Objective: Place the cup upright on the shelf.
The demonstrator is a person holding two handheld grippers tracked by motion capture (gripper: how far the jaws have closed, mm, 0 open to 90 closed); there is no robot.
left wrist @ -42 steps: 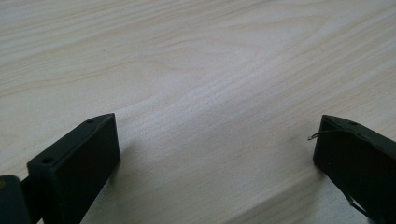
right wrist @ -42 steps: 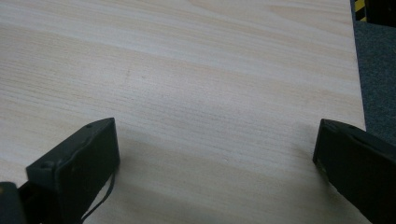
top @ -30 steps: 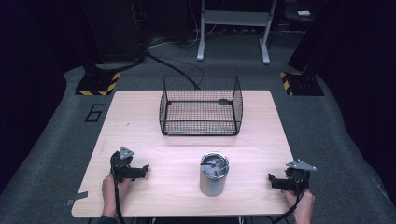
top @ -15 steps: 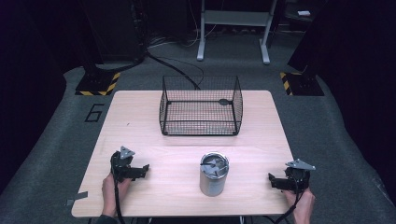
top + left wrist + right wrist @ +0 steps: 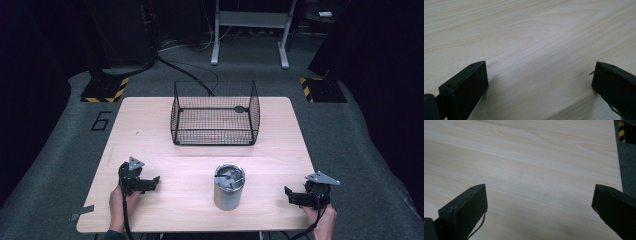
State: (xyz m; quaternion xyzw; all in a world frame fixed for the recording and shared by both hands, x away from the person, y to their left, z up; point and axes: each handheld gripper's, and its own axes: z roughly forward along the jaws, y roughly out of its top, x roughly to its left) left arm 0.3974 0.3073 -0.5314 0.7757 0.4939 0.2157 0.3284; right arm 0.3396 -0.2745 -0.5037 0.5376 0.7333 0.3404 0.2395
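Two grippers rest on the worktop (image 5: 150, 125), jaws wide apart and empty: left gripper (image 5: 150, 183) at 9 o'clock of the tumbler (image 5: 229, 186), right gripper (image 5: 292, 196) at 3. Reaching seems not yet begun; next, either must close in on the tumbler, basket (image 5: 215, 114) at 12.

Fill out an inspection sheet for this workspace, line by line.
Surface: light wooden table, bare grain under both grippers.
Job's things: steel tumbler with lid, upright at the near middle; black wire basket toward the far edge, a small dark object inside it.
Clutter: nothing seen.
Grippers: left gripper and right gripper low at the near corners, jaws wide apart, holding nothing, either side of the tumbler.
Cables: one trails from each gripper along the hand; black cables on the floor behind the table.
Surroundings: grey carpet, hazard-striped base plates, a white stand, a taped 6.
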